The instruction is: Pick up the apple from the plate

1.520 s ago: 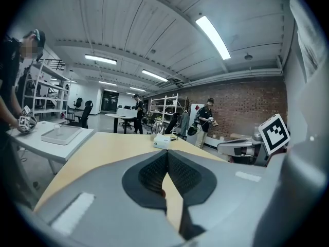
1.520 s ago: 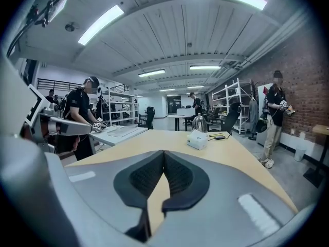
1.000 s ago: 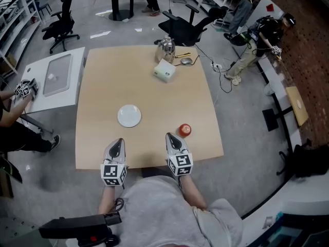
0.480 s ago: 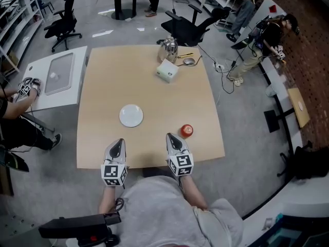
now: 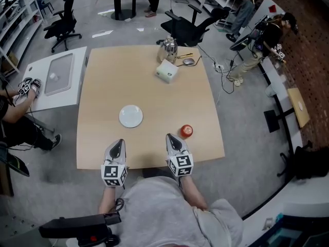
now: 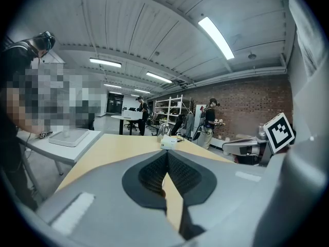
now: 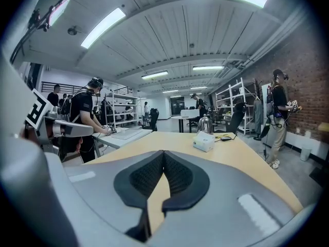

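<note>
Holding our left gripper (image 5: 119,142) and right gripper (image 5: 171,137) clenched and empty at lower centre, we see the red apple (image 5: 186,130) on the table (image 5: 154,86), right of the bare white plate (image 5: 130,116); we judge nothing is being lifted.

The head view looks steeply down from above the person onto the whole bench (image 5: 149,86), with the left gripper (image 5: 118,143) and right gripper (image 5: 172,138) at its near edge. Each gripper view sits low, close behind its own jaws, facing almost level along the bench top. All three views share the white box (image 5: 166,70) at the far end.
</note>
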A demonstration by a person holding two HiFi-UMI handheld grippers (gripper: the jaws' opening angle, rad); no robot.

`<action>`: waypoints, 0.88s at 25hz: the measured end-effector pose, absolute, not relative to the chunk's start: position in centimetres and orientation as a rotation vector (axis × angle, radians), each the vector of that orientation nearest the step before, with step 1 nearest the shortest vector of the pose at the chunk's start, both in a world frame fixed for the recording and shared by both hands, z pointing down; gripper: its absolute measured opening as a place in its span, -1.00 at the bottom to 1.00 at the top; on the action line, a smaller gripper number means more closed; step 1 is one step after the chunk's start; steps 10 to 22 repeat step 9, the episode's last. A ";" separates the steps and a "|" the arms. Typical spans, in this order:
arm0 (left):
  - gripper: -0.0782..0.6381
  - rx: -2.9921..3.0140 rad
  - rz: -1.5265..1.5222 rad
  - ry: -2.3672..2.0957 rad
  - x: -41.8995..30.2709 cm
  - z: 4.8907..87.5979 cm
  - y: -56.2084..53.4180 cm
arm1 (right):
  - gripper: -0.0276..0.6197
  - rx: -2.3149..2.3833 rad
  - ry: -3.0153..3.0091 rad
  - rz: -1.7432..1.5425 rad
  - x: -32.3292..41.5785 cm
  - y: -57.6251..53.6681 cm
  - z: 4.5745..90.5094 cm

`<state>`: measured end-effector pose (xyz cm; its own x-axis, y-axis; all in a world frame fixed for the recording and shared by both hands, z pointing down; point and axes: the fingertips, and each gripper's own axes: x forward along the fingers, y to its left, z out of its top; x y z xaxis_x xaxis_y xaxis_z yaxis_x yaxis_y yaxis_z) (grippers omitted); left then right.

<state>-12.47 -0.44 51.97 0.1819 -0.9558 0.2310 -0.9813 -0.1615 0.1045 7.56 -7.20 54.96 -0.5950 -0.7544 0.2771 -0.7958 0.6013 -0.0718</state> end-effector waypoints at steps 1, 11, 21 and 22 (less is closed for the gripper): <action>-0.73 2.227 0.162 -1.867 -12.4 52.0 -0.5 | -0.90 1.283 -2.611 0.276 7.6 -7.2 55.0; -0.73 2.227 0.163 -1.866 -12.5 51.9 -0.2 | -0.90 1.282 -2.608 0.279 7.6 -6.9 54.9; -0.73 2.227 0.163 -1.866 -12.5 51.9 -0.2 | -0.90 1.282 -2.608 0.279 7.6 -6.9 54.9; -0.73 2.227 0.163 -1.866 -12.5 51.9 -0.2 | -0.90 1.282 -2.608 0.279 7.6 -6.9 54.9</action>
